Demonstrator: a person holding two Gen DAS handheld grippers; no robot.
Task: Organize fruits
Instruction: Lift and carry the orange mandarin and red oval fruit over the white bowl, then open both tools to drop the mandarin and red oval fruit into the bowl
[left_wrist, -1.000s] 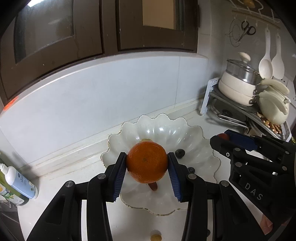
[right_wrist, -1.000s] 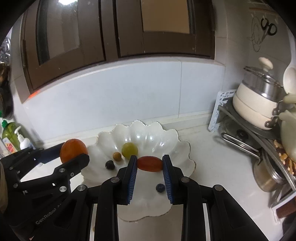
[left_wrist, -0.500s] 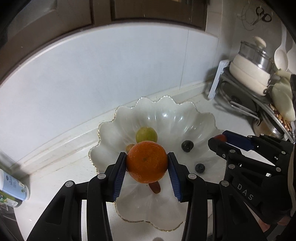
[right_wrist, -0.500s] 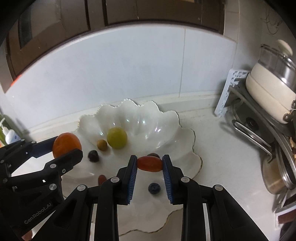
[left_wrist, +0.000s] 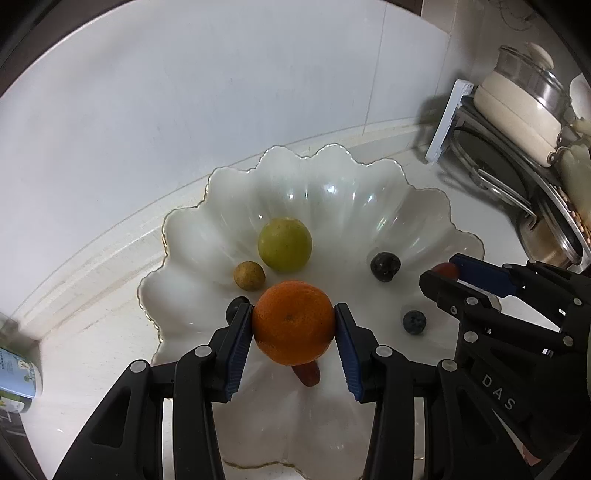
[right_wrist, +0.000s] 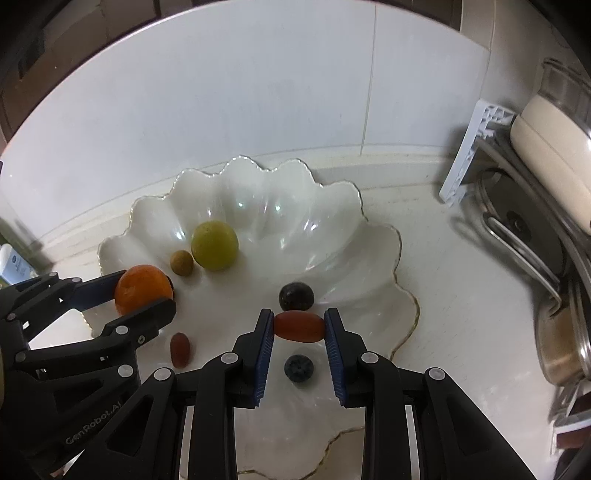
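Both fruits hang over the scalloped white bowl (left_wrist: 373, 177) — left gripper (left_wrist: 293, 332) pinching an orange (left_wrist: 293, 321), right gripper (right_wrist: 298, 328) pinching a cherry tomato (right_wrist: 299, 325). Next, I'd judge: lower gently, then release.

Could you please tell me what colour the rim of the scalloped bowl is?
The white bowl's rim has a thin gold edge, clearest in the right wrist view.
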